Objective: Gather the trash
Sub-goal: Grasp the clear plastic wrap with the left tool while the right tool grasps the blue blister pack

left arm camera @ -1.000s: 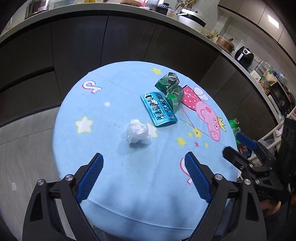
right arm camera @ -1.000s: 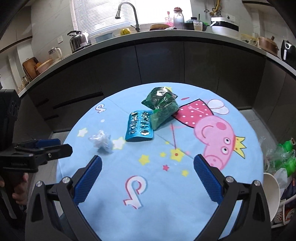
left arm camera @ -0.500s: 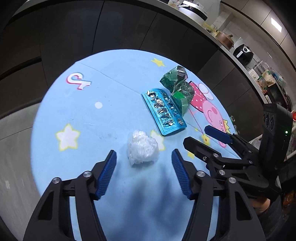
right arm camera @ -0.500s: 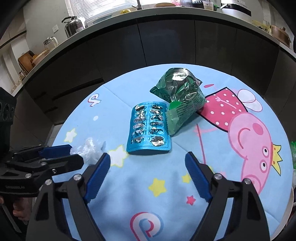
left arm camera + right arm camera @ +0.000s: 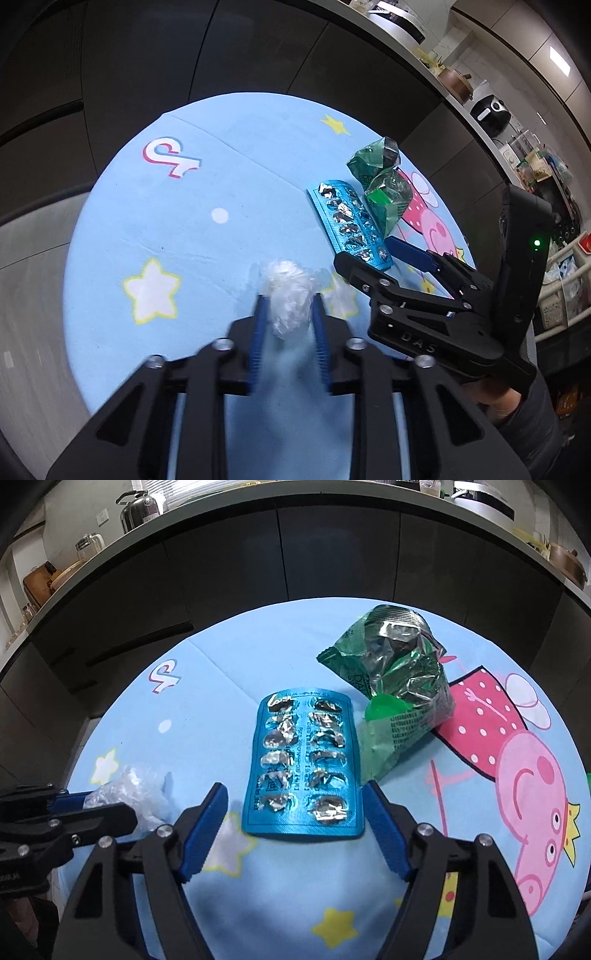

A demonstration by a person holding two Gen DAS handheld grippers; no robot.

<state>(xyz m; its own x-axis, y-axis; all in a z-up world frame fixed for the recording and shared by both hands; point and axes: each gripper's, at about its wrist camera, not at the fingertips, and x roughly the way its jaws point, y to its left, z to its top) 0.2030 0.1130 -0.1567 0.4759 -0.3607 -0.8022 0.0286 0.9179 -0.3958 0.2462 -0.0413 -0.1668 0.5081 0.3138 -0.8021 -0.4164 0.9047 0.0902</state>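
Pinching a plastic wad, left tongs closed.

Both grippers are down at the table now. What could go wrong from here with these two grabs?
1. The left gripper pinches only the near part of the crumpled plastic wad; it may slip out on lifting.
2. The blister pack lies flat on the tablecloth, so the open right gripper may snag the cloth.
3. The green wrapper touches the pack's edge and may get dragged.
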